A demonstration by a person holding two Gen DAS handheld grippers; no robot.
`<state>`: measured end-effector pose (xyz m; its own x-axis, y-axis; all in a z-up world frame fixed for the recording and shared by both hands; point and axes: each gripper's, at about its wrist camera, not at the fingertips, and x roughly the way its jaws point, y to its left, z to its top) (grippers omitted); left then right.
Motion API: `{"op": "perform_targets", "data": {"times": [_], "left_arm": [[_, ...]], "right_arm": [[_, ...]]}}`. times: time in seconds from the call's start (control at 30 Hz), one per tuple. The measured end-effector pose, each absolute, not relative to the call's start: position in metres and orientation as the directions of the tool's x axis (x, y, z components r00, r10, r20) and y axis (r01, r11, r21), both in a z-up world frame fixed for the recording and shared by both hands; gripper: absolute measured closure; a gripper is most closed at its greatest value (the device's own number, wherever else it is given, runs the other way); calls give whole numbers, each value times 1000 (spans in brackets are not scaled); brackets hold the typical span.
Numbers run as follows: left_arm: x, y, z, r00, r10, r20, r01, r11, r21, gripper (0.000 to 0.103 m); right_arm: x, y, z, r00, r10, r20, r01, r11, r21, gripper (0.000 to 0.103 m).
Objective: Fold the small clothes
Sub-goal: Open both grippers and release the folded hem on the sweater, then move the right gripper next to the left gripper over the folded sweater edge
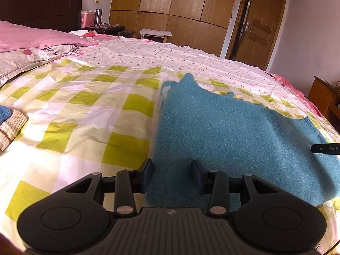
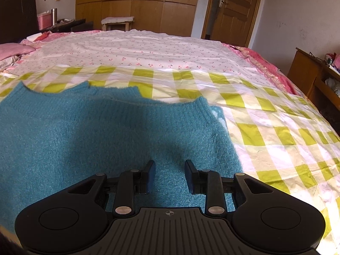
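A teal knitted sweater (image 2: 102, 131) lay spread flat on the green-and-white checked sheet (image 1: 89, 110) that covered the near part of the bed, its neckline edge pointing toward the far side, where a white floral sheet (image 2: 136, 53) took over. The left gripper (image 1: 172, 175) hung low over the sweater's left edge, its jaws apart with nothing between them: one blue pad sat above the checked sheet just beside the knit, the other above the knit itself. The right gripper (image 2: 169, 175) hovered over the sweater near its right edge, jaws likewise apart and empty, both pads above teal wool; whether either gripper touched the fabric could not be told. In the left wrist view a dark tip of the right gripper showed at the sweater's right side. Well to the left of the sweater, at the sheet's edge, lay a small striped knit piece (image 1: 10, 125) with something blue beside it. Further left of the sweater lay pink pillows (image 1: 36, 36). Beyond the bed from the sweater stood a wooden wardrobe (image 2: 136, 2), with a wooden door (image 2: 235, 10) to its right.
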<state>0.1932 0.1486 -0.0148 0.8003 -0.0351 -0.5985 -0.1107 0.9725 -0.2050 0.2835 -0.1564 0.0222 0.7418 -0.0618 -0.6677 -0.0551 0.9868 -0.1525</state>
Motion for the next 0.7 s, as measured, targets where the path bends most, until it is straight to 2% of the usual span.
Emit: {"op": "perform_targets", "data": {"times": [0.2,0.7], "left_arm": [[190,149,-12,803,-46,-594,-106,970,-217,57],[185,155,-6,810,-82,-581,-87,962,-258,56]], "right_arm": [[274,-122,46,760,26,-649,-144,981,-130,73],[282,18,72,677,261,-688,-408,911,-55,71]]}}
